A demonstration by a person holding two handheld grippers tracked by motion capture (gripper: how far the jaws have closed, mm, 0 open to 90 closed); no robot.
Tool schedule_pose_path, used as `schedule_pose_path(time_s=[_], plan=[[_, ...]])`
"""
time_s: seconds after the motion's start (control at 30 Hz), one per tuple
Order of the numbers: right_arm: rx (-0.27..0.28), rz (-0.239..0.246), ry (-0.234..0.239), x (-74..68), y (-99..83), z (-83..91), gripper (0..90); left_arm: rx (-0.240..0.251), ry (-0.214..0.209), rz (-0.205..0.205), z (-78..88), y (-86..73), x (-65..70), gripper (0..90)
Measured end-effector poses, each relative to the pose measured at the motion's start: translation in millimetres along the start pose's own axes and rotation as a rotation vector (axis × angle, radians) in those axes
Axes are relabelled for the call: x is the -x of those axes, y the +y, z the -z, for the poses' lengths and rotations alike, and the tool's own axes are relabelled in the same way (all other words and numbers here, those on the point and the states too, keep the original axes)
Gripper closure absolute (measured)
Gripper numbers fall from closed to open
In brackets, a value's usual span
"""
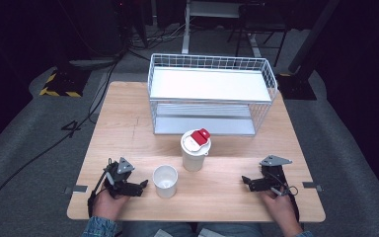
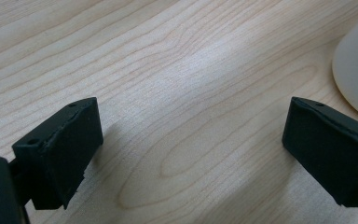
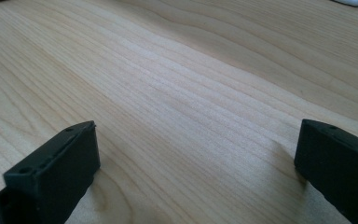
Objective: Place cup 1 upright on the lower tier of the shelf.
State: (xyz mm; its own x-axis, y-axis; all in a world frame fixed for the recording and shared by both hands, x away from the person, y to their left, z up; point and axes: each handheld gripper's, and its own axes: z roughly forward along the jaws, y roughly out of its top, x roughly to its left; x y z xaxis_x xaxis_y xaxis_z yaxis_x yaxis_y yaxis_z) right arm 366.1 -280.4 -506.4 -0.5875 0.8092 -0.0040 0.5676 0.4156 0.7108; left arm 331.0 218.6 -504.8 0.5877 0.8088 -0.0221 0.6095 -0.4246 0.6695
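Near edge of counter [image 1: 128, 103]: left gripper [image 1: 139, 187] and right gripper [image 1: 247, 181] both parked low, jaws apart, empty | open cup [image 1: 165, 180] just right of left gripper | lidded container [image 1: 195, 150] centre, reachable by either | wire rack [image 1: 212, 94] far side

We saw a white paper cup [image 1: 165, 180] standing open just beside the tip of the left tongs [image 1: 143, 184], between them and the right tongs [image 1: 246, 180]. Beyond the cup, farther from both tongs, stood a taller white container [image 1: 195, 150] with a red flap on its lid. Well ahead of both tongs a white wire rack [image 1: 212, 94] with two shelves stood on the wooden table [image 1: 128, 128]. Off the table, far to the left tongs' side, lay a yellow-and-black striped base [image 1: 59, 84] and a black floor cable [image 1: 39, 153].
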Motion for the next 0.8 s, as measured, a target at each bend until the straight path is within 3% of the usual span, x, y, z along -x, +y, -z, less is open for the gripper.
schedule_pose_path(time_s=[0.67, 0.73, 0.8], plan=[[0.0, 0.0, 0.0, 0.0, 0.0, 0.0, 0.1, -0.002, 0.005, 0.011, 1.2, -0.4, 0.0, 5.5], [0.0, 0.0, 0.0, 0.0, 0.0, 0.0, 0.1, 0.0, 0.009, 0.048, 2.4, -0.9, -1.1, 0.2], [0.0, 0.0, 0.0, 0.0, 0.0, 0.0, 0.1, 0.009, 0.014, 0.051, 5.1, -1.1, -1.8, 0.0]])
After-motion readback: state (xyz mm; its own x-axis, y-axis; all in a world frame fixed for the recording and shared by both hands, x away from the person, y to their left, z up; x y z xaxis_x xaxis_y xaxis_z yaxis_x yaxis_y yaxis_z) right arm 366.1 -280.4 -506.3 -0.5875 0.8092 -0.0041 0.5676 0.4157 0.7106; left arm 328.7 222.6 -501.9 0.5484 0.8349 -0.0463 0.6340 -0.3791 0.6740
